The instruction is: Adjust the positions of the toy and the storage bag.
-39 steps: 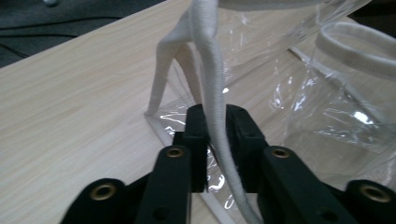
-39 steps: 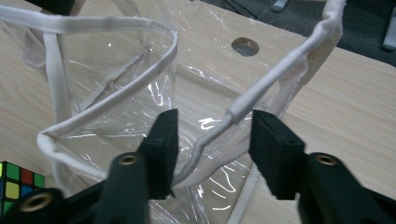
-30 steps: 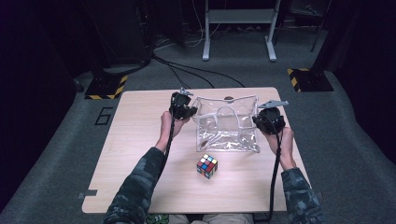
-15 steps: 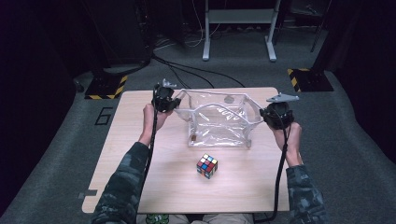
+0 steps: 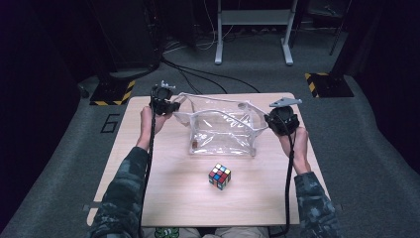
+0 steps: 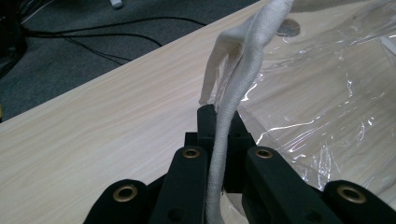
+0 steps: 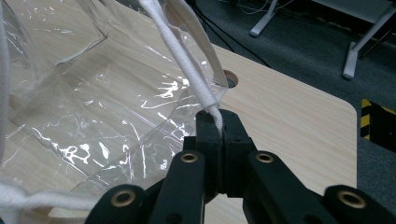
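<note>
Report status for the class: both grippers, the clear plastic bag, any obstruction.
Left gripper shut on white cord handle. Right gripper shut on opposite handle. Clear plastic bag stretched open. Multicoloured puzzle cube sits apart; nothing obstructing.

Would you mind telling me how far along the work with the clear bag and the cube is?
Done: each claw is clamped on a white handle strap of the clear bag, left claw, right claw. In hand: the bag is held up with its mouth spread open. Left, presumably: the puzzle cube lies on the table outside the bag.
</note>
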`<state>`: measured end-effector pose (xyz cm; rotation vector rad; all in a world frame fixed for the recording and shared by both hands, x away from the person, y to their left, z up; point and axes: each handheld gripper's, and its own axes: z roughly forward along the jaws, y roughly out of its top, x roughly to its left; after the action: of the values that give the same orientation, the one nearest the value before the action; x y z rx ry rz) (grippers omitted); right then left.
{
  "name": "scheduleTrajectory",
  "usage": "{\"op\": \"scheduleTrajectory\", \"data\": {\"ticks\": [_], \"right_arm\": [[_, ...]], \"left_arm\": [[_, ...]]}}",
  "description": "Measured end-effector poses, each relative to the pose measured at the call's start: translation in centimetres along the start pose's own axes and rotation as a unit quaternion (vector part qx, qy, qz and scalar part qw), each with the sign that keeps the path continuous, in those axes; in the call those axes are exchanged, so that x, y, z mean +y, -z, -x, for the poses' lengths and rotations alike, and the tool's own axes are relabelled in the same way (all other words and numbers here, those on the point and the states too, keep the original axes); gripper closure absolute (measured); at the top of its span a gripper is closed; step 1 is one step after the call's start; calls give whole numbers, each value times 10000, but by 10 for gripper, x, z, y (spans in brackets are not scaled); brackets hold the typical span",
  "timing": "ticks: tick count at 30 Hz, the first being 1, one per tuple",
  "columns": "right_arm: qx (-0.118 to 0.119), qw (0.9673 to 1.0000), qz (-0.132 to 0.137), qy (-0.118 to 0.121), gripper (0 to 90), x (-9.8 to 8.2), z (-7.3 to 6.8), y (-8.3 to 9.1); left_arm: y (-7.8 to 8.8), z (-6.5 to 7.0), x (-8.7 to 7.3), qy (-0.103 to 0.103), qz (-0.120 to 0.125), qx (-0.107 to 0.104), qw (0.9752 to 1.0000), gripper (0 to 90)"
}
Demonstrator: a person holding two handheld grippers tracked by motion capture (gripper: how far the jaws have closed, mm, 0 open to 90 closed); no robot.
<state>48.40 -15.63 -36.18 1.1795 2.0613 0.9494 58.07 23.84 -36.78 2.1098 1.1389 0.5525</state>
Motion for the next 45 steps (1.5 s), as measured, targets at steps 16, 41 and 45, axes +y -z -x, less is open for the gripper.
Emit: {"op": "scheduleTrajectory", "data": {"ticks": [16,41,45], "right_arm": [[267,9991,-261,-213,811,1,-9,-31],[463,9972,432,-408,101,-12,-8,12],[473,9975,418,-318,68,-22,-10,18]], "left_arm": [[-20,-6,-10,177,-169,87,9997,752],[49,-2,-39,329,607,-166,9975,80],[59,-1,-52,301,668,-188,9971,77]]}}
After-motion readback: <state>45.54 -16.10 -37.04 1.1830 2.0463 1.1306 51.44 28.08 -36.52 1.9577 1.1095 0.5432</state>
